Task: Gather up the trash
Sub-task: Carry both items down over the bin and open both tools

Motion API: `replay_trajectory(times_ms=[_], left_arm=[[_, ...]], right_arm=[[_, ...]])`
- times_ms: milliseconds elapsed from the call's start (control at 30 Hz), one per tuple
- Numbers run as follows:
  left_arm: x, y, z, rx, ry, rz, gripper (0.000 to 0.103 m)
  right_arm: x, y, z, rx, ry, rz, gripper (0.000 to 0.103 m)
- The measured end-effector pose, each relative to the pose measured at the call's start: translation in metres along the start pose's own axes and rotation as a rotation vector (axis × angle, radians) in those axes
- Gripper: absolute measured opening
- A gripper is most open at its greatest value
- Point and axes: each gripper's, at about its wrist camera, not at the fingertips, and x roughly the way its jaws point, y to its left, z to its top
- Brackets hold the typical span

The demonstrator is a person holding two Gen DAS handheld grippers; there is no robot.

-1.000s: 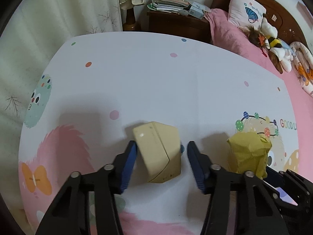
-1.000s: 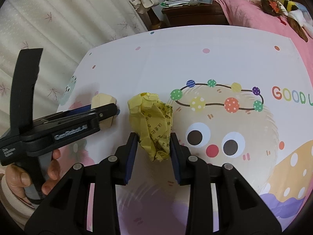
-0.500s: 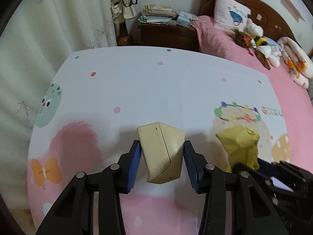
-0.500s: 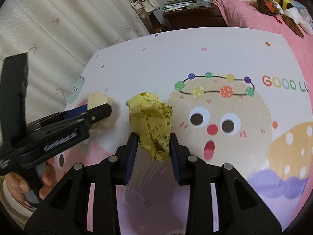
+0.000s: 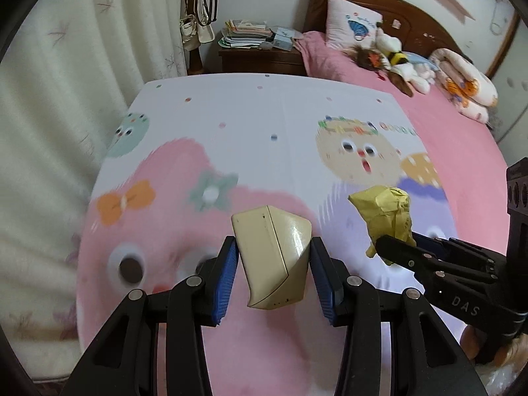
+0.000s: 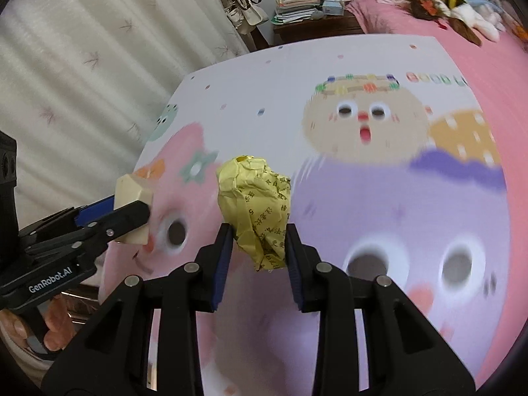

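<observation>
Above the cartoon-print mat (image 5: 264, 125), the left gripper (image 5: 273, 264) is clamped on a crushed cream box (image 5: 272, 257). To its right, the right gripper (image 6: 254, 247) pinches a crumpled yellow paper wad (image 6: 255, 211). Both pieces look lifted clear of the mat. Carrying seems underway; next they need a bin, which isn't visible here.

Before me stand pale curtains (image 5: 82, 49), a dark wooden nightstand (image 5: 260, 61) stacked with papers, and a pink bed (image 5: 445, 122).
</observation>
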Motion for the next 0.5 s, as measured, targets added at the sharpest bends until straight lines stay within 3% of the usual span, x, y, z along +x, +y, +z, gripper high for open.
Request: replay_trajectory(times_ms=[267,500], left_arm=[[-0.086,0.035,-0.110,0.075,-0.007,-0.070,0.044],[-0.121,0.056,-0.196,0.179,0.026,-0.121,0.044]], right_arm=[[-0.050,0.067,-0.119,0.066,-0.035,-0.056,0.028],[-0.068,0.115,-0.214,0.140,-0.043,-0.106,0.028]])
